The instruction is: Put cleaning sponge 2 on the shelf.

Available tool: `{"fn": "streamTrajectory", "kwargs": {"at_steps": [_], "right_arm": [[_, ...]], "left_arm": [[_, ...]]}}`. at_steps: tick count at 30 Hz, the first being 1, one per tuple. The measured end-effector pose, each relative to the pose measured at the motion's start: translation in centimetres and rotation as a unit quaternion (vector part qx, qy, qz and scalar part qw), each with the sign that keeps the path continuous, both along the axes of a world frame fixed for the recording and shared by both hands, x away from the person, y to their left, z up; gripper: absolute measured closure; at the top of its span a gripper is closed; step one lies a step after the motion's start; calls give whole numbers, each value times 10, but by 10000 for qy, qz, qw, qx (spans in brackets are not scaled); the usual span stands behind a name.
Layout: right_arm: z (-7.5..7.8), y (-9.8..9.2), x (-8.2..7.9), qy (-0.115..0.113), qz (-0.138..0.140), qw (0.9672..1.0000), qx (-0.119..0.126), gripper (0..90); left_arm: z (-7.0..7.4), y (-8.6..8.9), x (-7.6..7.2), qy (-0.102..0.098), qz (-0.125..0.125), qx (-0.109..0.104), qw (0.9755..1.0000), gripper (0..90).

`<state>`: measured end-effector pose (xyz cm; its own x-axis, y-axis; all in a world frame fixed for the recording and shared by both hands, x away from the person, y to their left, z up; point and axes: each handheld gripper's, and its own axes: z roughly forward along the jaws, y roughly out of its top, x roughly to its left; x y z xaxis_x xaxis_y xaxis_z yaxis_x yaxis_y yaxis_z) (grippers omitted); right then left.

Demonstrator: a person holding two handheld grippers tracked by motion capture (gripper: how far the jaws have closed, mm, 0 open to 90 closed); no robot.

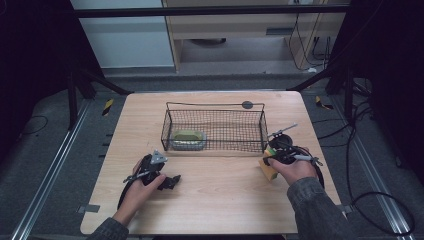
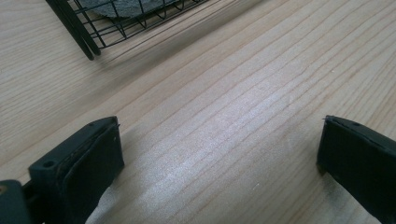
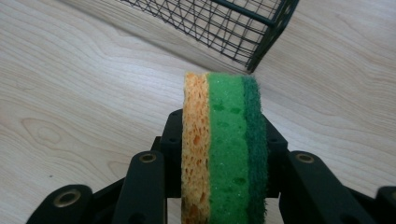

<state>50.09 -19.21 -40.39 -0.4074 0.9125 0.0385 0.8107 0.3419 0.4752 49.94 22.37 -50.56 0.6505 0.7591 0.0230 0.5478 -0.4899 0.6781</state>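
The right claw (image 3: 224,154) is clamped on a sponge (image 3: 224,140), its jaws pressing the orange face on one side and the dark green scouring face on the other, so the sponge stands on edge between them. In the high view this sponge (image 1: 270,167) sits just off the near right corner of a black wire basket (image 1: 215,106), above the wooden worktop (image 1: 225,200). The basket's corner post rises close ahead of the sponge in the right gripper view, and its mesh wall stands between the sponge and the inside. Another greenish sponge (image 1: 188,139) lies in the basket's left end. The left claw (image 1: 170,182) rests well apart on the worktop, jaws spread wide with nothing between them.
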Motion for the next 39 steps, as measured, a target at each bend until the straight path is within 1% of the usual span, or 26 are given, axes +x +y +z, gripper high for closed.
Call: {"fn": "streamTrajectory", "kwargs": {"at_steps": [5,8,11,14,19,24,29,35,39], "right_arm": [[4,-6,1,-66,52,9999,-67,637],[9,-10,3,-278,155,9994,-99,637],[17,-18,7,-399,171,9990,-134,638],[26,-26,11,-505,149,9985,-177,638],[47,-40,23,-712,56,9971,-262,639],[64,-47,37,-876,5,9954,-386,639],[79,-44,51,-987,45,9940,-465,639],[96,-34,64,-1140,132,9926,-400,639],[105,-26,74,-1184,226,9919,-391,640]], "left_arm": [[0,0,0,-1,-8,0,10000,0],[0,0,0,-8,-10,-7,10000,0],[-1,1,0,-19,-13,-22,10000,0],[-1,1,-1,-25,-21,-27,10000,0],[-1,1,0,-44,-31,-47,10000,0],[-2,1,0,-62,-34,-90,9999,0],[-2,2,0,-80,-50,-86,9999,0],[-2,2,0,-100,-70,-99,9999,0],[-2,3,0,-94,-86,-78,9999,0]]}}
